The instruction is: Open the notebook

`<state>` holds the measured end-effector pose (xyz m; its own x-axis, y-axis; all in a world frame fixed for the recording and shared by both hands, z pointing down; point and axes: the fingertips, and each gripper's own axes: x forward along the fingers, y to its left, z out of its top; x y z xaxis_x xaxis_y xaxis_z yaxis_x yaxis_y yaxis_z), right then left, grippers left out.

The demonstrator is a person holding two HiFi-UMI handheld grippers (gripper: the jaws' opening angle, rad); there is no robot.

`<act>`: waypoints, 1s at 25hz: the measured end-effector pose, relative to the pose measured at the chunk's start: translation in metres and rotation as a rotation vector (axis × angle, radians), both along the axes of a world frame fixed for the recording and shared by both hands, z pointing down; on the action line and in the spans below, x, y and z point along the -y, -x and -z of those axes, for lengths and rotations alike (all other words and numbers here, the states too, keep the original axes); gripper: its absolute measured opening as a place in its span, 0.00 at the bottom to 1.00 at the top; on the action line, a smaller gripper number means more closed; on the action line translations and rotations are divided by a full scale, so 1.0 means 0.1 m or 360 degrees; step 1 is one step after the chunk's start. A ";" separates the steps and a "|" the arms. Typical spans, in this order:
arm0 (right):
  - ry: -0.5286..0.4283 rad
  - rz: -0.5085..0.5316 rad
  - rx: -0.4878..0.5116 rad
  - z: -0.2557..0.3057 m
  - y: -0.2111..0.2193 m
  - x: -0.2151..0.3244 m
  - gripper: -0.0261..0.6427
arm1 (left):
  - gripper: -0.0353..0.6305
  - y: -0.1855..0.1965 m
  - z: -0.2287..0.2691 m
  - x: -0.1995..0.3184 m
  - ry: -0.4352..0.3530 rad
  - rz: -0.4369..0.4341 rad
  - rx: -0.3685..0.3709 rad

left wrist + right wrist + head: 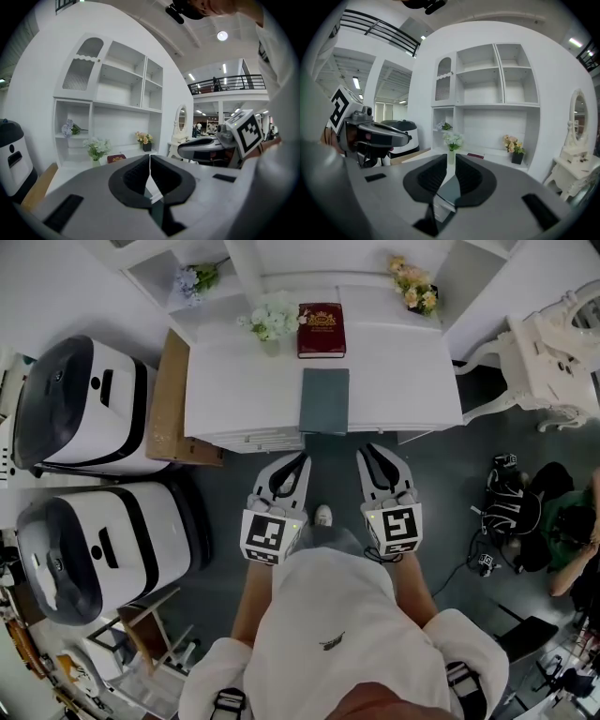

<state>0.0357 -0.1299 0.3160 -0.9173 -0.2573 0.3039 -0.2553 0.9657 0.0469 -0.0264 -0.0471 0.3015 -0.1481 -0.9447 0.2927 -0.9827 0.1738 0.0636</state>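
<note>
Ahead of both claws stands a white tabletop (244, 381), its near edge just beyond their tips. Off to the left of the left claw (302, 462) sit two large white-and-black machines (80, 404), one about level with it and one further forward, alongside the tabletop. A brown cardboard box (169, 395) leans between the forward machine and the tabletop's side. Forward and to the right of the right claw (366, 454) stands an ornate white chair (553, 362).

The notebook (324, 400), dark grey-green and closed, lies flat at the tabletop's near edge, straight ahead of the gap between the two claws and nearer to them than anything else on the surface. Neither claw touches it. Beyond the notebook, at the far side, lies a red book (321, 330), with a vase of white flowers (272, 320) just to its left.

Both claws are held side by side, short of the tabletop and pointing at it. The left claw's jaws are closed to a hairline slit with nothing in them. The right claw's jaws stand slightly apart, a narrow gap between them, also empty.
</note>
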 end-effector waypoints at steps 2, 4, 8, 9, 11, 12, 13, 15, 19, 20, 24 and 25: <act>0.0010 -0.0019 -0.0003 -0.07 0.05 0.06 0.10 | 0.05 0.05 -0.06 0.06 0.0008 -0.0018 -0.0004; 0.0014 -0.0047 0.0002 -0.14 0.09 0.12 0.10 | 0.05 0.10 -0.12 0.12 0.0012 -0.0036 -0.0006; 0.0048 -0.0112 -0.0005 -0.29 0.17 0.22 0.10 | 0.05 0.18 -0.26 0.24 0.0030 -0.0085 -0.0027; 0.0056 -0.0127 -0.0009 -0.33 0.20 0.24 0.10 | 0.05 0.21 -0.30 0.27 0.0036 -0.0104 -0.0032; 0.0072 -0.0159 -0.0023 -0.41 0.26 0.28 0.10 | 0.05 0.26 -0.38 0.34 0.0048 -0.0146 -0.0041; 0.0079 -0.0175 -0.0033 -0.46 0.28 0.30 0.10 | 0.05 0.28 -0.42 0.37 0.0054 -0.0168 -0.0048; 0.0086 -0.0192 -0.0042 -0.50 0.30 0.32 0.10 | 0.05 0.29 -0.46 0.40 0.0061 -0.0189 -0.0058; 0.0101 -0.0230 -0.0055 -0.58 0.34 0.36 0.10 | 0.05 0.33 -0.55 0.45 0.0078 -0.0230 -0.0084; 0.0132 -0.0307 -0.0089 -0.75 0.40 0.43 0.10 | 0.05 0.38 -0.73 0.55 0.0116 -0.0312 -0.0128; 0.0140 -0.0325 -0.0099 -0.80 0.41 0.45 0.10 | 0.05 0.40 -0.77 0.58 0.0125 -0.0331 -0.0138; 0.0180 -0.0396 -0.0144 -0.98 0.44 0.54 0.10 | 0.05 0.44 -0.92 0.69 0.0161 -0.0408 -0.0165; 0.0191 -0.0412 -0.0153 -1.03 0.45 0.55 0.10 | 0.05 0.46 -0.96 0.72 0.0170 -0.0427 -0.0171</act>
